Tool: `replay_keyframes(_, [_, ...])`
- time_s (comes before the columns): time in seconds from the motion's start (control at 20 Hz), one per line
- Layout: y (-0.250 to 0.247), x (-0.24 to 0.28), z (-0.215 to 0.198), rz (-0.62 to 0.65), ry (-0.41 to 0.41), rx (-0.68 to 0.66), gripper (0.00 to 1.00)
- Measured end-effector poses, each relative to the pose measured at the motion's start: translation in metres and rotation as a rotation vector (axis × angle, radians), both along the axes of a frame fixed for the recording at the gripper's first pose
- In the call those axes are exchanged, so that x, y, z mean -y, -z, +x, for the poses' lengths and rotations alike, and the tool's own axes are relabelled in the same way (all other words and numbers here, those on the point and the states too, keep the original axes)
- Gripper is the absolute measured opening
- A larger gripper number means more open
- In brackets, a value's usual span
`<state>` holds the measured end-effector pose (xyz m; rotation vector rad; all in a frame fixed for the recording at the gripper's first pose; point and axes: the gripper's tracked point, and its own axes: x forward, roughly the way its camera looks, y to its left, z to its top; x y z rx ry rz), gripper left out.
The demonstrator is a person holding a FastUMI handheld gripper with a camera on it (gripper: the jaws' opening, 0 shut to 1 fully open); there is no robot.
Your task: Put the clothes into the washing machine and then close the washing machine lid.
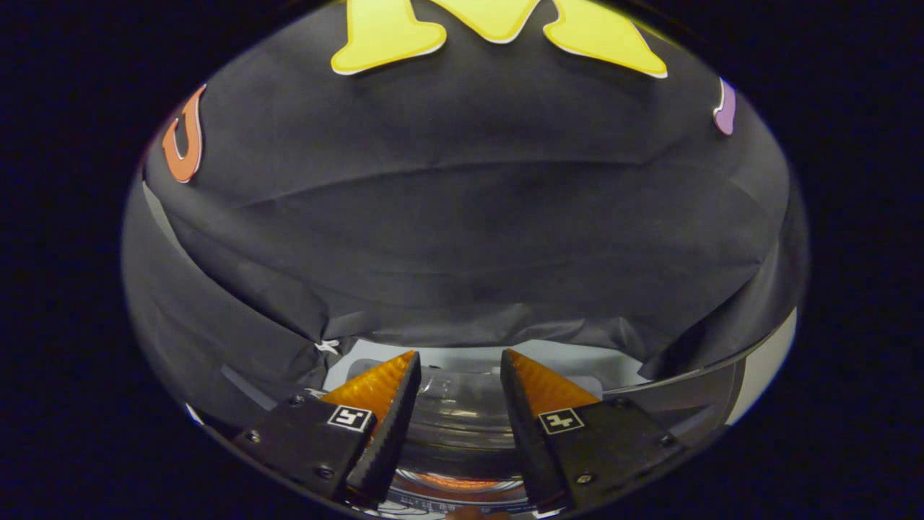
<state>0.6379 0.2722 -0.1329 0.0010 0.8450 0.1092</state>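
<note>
Gripper point(458, 361) spread wide, nothing pinched, hovering over the washing machine point(462, 422). Its clear lid point(456, 412) shows in the gap between the fingers, something orange dimly beneath. The machine's pale back edge meets the cloth wall point(462, 238) just beyond.

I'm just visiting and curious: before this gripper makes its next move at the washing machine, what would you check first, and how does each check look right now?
1. Gripper open: ok, fingers apart.
2. Nothing caught between the fingers: ok, the gap is free.
3. Washing machine beneath the fingers: ok, its pale top shows ahead.
4. Lid closed: cannot tell; a clear, ribbed cover lies between the fingers.
5. Clothes inside: cannot tell; something orange shows low through the clear part.
6. Booth cloth clear of the machine: ok, it hangs behind.
</note>
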Motion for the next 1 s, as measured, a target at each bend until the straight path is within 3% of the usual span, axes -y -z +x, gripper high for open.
replay_keyframes(1.0, [0.011, 0.004, -0.060, -0.037, 0.015, 0.014, 0.70])
